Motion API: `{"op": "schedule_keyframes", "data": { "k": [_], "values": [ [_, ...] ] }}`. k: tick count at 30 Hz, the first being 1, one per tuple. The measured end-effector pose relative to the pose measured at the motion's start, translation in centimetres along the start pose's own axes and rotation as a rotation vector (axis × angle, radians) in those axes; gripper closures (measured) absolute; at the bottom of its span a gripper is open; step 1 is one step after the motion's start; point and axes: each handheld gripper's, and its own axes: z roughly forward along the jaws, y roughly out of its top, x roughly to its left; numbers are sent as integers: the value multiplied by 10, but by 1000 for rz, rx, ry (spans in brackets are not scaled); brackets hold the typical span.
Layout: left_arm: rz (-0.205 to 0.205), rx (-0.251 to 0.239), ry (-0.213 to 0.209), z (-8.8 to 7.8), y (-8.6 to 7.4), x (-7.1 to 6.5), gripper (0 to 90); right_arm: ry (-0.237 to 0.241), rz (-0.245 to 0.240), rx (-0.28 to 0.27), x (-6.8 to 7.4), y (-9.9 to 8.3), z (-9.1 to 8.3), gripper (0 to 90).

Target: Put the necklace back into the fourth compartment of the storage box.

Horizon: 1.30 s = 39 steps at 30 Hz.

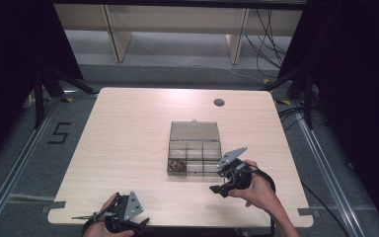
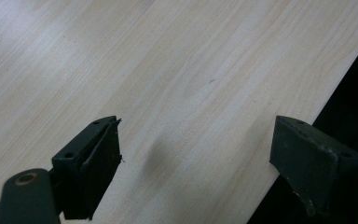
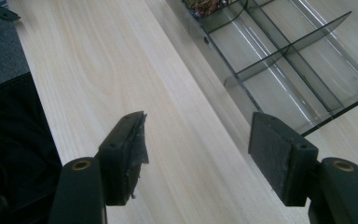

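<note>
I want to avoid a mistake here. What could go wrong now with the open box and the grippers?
1. The right gripper, open and empty, sits close to the clear box; it might nudge the box.
2. The lid lies flat open, so small items could spill.
3. The left gripper rests near the table edge.

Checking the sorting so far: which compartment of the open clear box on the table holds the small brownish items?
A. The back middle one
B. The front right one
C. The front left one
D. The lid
C: in the high view the brownish items sit in the front left compartment of the clear box, while the other compartments look bare.
</note>
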Motion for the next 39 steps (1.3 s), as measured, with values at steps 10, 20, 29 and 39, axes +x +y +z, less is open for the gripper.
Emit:
{"op": "schedule_keyframes", "data": {
  "k": [10,20,29,39],
  "values": [
    [-5,-9,-7,0,0,-1,156,15,20,-19,4,-10,2,372],
    [-4,-7,-7,-1,1,-1,156,22,47,-38,5,-23,2,368],
    [7,-3,-19,-2,1,-1,156,48,59,-65,6,-30,4,357],
    [6,-4,-14,-1,0,-1,156,52,86,-80,6,-40,7,327]
  ]
}}
